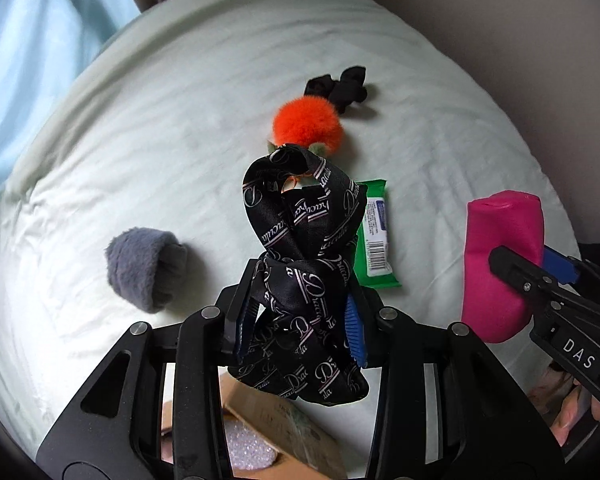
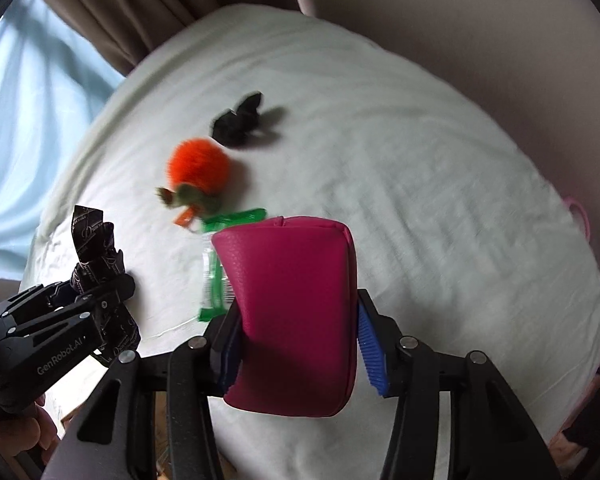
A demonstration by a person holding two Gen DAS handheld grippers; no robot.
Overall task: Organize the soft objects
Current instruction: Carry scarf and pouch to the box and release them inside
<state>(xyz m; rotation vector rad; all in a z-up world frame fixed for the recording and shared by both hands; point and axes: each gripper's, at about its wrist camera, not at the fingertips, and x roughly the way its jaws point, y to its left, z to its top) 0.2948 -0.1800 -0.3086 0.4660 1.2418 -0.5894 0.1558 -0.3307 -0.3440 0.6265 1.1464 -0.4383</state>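
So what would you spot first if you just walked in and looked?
Probably the two things lifted off the bed: a black scarf with white writing, bunched in the left claw, and a bright pink pouch pinched in the right claw. Behind them, a fluffy orange pom-pom lies mid-bed.

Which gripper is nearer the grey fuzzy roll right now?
Left. The left gripper, shut on the black printed scarf, hangs right beside the grey fuzzy roll. The right gripper, clamping the pink pouch, is well beyond it.
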